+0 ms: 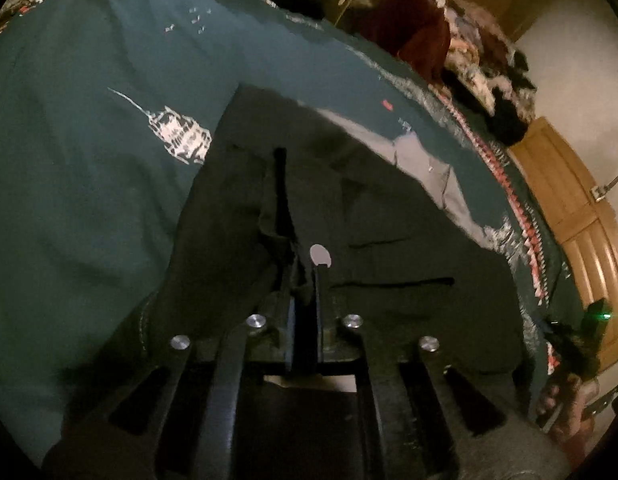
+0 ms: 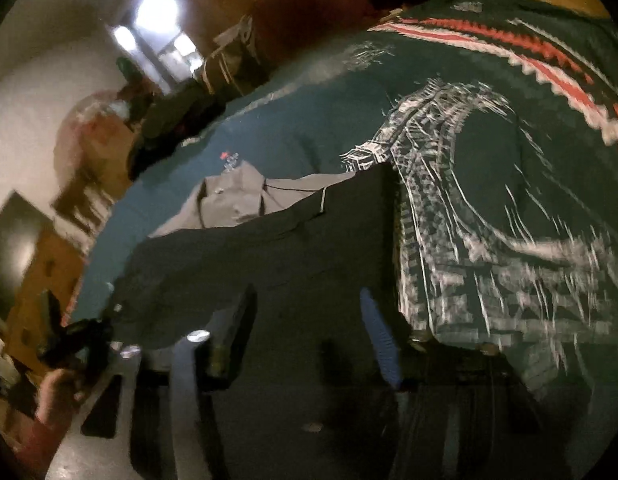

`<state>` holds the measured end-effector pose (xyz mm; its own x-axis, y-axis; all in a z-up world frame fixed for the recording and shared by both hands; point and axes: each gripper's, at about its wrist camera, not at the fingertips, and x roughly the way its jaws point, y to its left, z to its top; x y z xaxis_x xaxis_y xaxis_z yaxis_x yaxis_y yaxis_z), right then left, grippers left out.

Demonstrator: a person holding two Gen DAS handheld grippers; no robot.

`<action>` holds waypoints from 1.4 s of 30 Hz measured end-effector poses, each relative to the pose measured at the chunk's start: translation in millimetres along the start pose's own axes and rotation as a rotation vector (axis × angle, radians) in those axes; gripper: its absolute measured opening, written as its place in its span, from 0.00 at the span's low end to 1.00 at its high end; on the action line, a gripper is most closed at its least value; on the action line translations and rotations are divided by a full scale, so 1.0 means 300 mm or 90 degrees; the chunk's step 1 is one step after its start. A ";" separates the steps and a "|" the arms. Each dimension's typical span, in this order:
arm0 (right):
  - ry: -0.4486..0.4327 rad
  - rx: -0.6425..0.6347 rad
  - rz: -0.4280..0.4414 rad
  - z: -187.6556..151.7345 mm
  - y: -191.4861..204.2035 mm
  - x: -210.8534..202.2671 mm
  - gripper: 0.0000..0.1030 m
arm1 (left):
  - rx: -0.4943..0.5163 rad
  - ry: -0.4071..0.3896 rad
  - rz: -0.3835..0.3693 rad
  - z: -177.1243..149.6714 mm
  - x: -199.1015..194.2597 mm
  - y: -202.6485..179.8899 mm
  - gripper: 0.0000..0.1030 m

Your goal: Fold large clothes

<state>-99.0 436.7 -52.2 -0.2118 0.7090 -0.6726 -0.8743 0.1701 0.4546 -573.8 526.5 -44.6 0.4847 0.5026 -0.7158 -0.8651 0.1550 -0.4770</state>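
Note:
A dark grey garment (image 1: 349,216) lies on a teal bedspread (image 1: 77,160) with white tower prints. In the left wrist view my left gripper (image 1: 305,272) is shut on a pinched fold of the garment near its middle seam. In the right wrist view the same garment (image 2: 237,256) lies in front, its lighter grey part (image 2: 237,200) further back. My right gripper (image 2: 309,304) is open, its fingers (image 2: 241,320) spread over the dark cloth with nothing between them. The view is blurred.
A pile of other clothes (image 1: 461,40) sits at the bed's far edge. Wooden cupboard doors (image 1: 569,208) stand to the right. The other hand-held gripper (image 2: 73,340) shows at lower left in the right wrist view. A lit window (image 2: 157,12) is far left.

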 end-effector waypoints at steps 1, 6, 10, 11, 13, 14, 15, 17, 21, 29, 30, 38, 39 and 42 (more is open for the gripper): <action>0.012 -0.018 -0.008 0.010 0.009 0.034 0.50 | -0.001 -0.003 0.004 -0.001 -0.009 0.002 0.10; 0.119 -0.060 -0.064 -0.047 0.000 0.203 0.44 | -0.014 -0.106 0.082 0.038 -0.186 0.047 0.37; 0.091 -0.073 -0.048 -0.054 0.056 0.155 0.47 | 0.066 -0.117 0.055 0.074 -0.204 -0.056 0.40; 0.085 -0.076 -0.038 -0.055 0.078 0.155 0.48 | 0.105 -0.085 0.025 0.074 -0.151 -0.115 0.40; 0.089 -0.088 -0.004 -0.054 0.150 0.173 0.48 | 0.142 -0.011 -0.037 0.061 -0.025 -0.182 0.40; 0.099 -0.098 0.019 -0.061 0.195 0.204 0.48 | 0.146 0.019 -0.042 0.051 0.036 -0.190 0.40; 0.106 -0.104 0.036 -0.066 0.228 0.226 0.48 | 0.147 0.043 -0.028 0.040 0.087 -0.188 0.39; 0.125 -0.118 0.067 -0.087 0.277 0.288 0.55 | 0.111 0.060 0.012 0.037 0.136 -0.116 0.21; 0.158 -0.118 0.085 -0.110 0.258 0.300 0.52 | 0.026 0.049 0.024 0.069 0.003 0.035 0.14; 0.197 0.041 0.101 -0.275 -0.079 -0.228 0.59 | -0.022 0.032 -0.003 -0.114 -0.436 0.287 0.62; 0.205 0.053 0.096 -0.318 -0.105 -0.277 0.59 | -0.034 0.047 -0.024 -0.147 -0.455 0.298 0.62; 0.346 0.104 0.103 -0.734 -0.166 -0.475 0.61 | -0.002 0.148 -0.098 -0.338 -0.503 0.237 0.64; 0.361 0.097 0.097 -0.770 -0.159 -0.467 0.61 | 0.001 0.157 -0.094 -0.354 -0.505 0.237 0.64; 0.387 0.092 0.081 -0.842 -0.141 -0.440 0.64 | -0.004 0.163 -0.098 -0.377 -0.526 0.239 0.64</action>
<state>-144.4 162.9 -130.1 -0.5574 0.2217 -0.8001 -0.7671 0.2311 0.5984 -697.7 362.2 -23.5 0.6275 0.2431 -0.7397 -0.7786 0.2064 -0.5927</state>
